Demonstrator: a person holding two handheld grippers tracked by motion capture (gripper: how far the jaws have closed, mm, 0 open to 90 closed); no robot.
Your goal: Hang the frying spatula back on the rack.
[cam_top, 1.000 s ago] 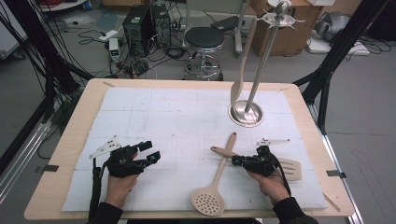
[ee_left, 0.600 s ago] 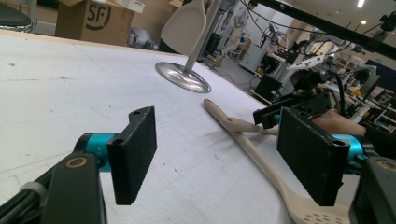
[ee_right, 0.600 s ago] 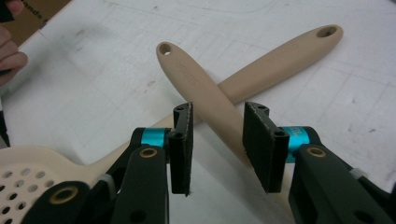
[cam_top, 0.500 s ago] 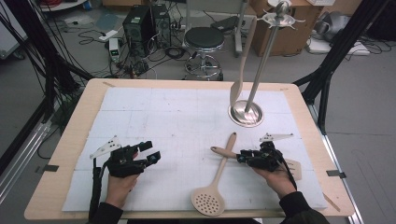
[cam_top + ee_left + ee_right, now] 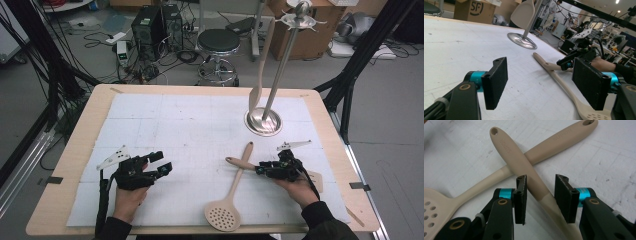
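Tabletop [image 5: 70, 165] under white sheet. Utensil stand [image 5: 263, 121] at 1 o'clock, a spatula [image 5: 261, 75] hanging from it. Skimmer [image 5: 227, 207] at 6 o'clock, its handle crossed by the turner [image 5: 521, 167]. Right gripper [image 5: 540, 195]: jaws just opened, straddling the turner's handle, gaps visible. Left gripper [image 5: 541, 82] at 8 o'clock: jaws wide, empty.

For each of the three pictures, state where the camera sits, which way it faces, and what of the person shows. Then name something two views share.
High view: above the person's side, facing forward and down on the table; both forearms, left gripper and right gripper show.
Left gripper view: rides the left gripper, faces across the table toward the stand; own jaws open.
Right gripper view: rides the right gripper, faces down; jaws around the spatula handle.
Shared: the slotted spoon.
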